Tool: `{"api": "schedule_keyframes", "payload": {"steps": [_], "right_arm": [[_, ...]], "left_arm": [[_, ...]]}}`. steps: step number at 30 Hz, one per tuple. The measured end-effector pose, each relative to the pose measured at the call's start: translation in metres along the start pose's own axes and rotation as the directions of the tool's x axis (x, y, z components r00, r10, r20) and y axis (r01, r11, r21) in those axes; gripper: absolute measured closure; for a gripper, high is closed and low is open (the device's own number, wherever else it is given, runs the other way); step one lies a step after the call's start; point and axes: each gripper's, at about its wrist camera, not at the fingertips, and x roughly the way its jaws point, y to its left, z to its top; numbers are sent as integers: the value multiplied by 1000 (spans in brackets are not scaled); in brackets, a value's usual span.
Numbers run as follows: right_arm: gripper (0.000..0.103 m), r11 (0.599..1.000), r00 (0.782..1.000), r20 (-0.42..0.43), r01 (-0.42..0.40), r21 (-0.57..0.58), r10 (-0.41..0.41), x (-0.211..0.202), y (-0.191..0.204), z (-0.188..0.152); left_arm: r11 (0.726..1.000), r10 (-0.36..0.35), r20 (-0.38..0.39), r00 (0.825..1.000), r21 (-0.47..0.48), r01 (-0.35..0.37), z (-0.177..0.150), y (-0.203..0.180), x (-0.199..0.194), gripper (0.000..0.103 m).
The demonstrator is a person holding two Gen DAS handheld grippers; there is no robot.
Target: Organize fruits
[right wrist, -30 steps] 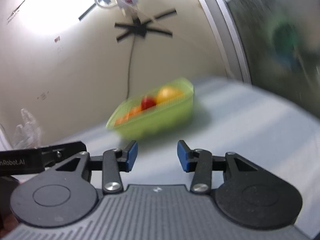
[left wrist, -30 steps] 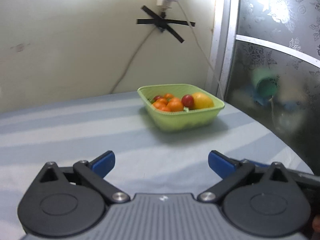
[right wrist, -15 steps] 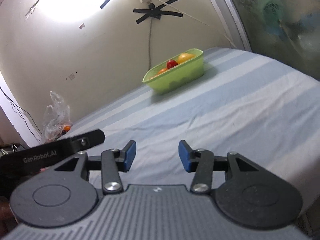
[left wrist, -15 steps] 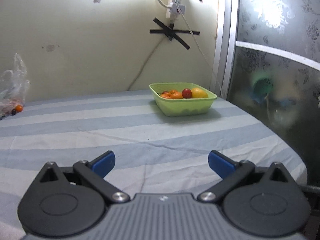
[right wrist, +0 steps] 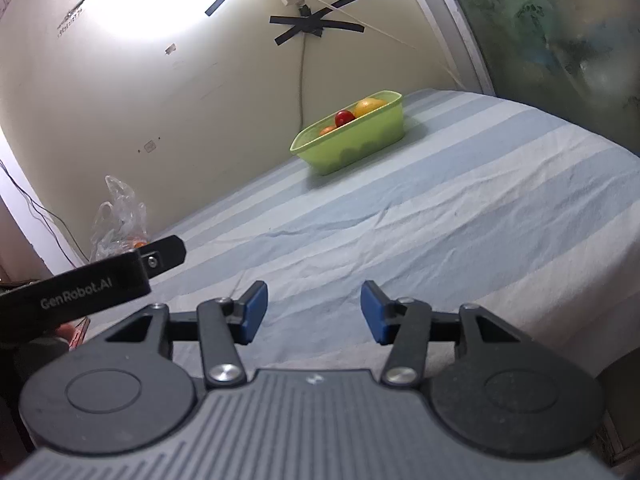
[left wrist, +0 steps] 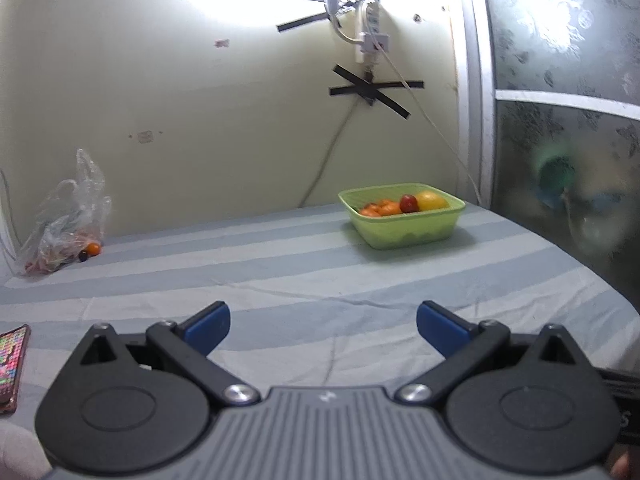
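A green plastic basket (left wrist: 416,232) stands at the far right of the striped bed, against the wall; it also shows in the right wrist view (right wrist: 360,140). It holds several small oranges (left wrist: 380,209), a red fruit (left wrist: 407,203) and a yellow fruit (left wrist: 431,201). A clear plastic bag (left wrist: 64,224) with small fruits lies at the far left, with an orange fruit (left wrist: 93,248) beside it. My left gripper (left wrist: 323,326) is open and empty, far back from the basket. My right gripper (right wrist: 314,312) is open and empty, low over the near bed edge.
The blue and white striped sheet (left wrist: 320,272) covers the bed. A patterned phone case (left wrist: 12,364) lies at the near left. A frosted glass door (left wrist: 568,120) stands on the right. The left gripper's body (right wrist: 92,284) shows at the right wrist view's left.
Both grippers have pulled back from the basket, which now looks smaller and farther. The bag at the far left has come into view. Both stay open and empty.
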Motion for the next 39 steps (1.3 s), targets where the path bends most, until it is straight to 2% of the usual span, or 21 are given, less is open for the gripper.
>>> {"api": "schedule_keyframes", "payload": {"steps": [2,9,17,23,31,39], "right_arm": [[38,1000,1000,6,-3,0,3,-1,0,0],[37,1000,1000,1,-11,-15,11,-1,3,-3],[31,999,1000,9,-22,-30,23,-4,6,-3],[27,998,999,37,-22,-57,24,-9,12,-3],[26,997,999,44,-19,-69,22,-10,15,-4],[26,996,998,55,-28,-80,32,-13,19,-5]], "left_arm": [[1000,24,14,1000,-4,-24,0,3,-3,0],[995,102,54,993,-3,-102,3,8,-8,0],[994,104,73,992,-24,-102,6,10,-13,0],[990,141,111,984,-17,-140,9,11,-19,0],[991,130,126,983,11,-132,13,13,-28,0],[984,161,116,980,62,-169,9,6,-26,0]]}}
